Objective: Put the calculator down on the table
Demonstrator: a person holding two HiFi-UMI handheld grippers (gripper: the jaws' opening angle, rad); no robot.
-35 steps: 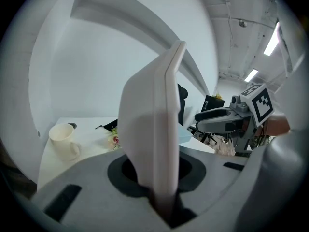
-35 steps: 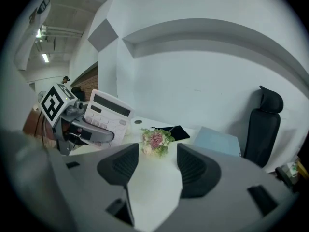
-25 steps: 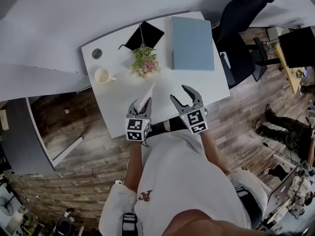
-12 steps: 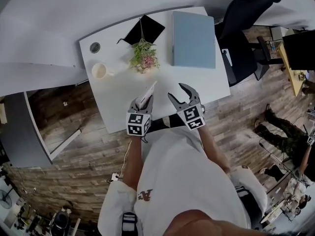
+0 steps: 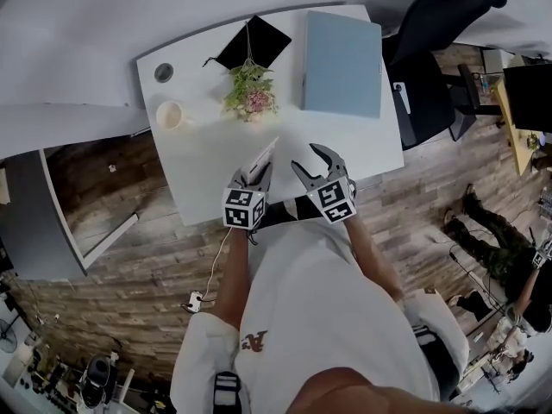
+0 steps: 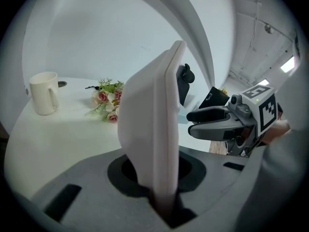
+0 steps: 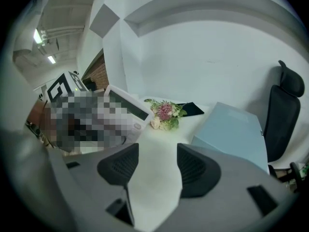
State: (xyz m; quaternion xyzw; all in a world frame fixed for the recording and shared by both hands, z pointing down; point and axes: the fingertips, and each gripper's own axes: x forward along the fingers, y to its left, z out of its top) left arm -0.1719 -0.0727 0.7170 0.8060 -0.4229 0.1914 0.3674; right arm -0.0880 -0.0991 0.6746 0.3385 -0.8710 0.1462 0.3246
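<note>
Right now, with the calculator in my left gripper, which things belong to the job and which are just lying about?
In the job: calculator, clamped in the left gripper; table, where it goes.
Lying about: mug, flower bunch, black pad, pale blue box, office chair; right gripper open, empty.

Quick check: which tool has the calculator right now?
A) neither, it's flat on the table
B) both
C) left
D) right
C: the left tool is shut on the white calculator, which stands edge-up between its jaws, while the right tool is open with only the table showing between its jaws.
</note>
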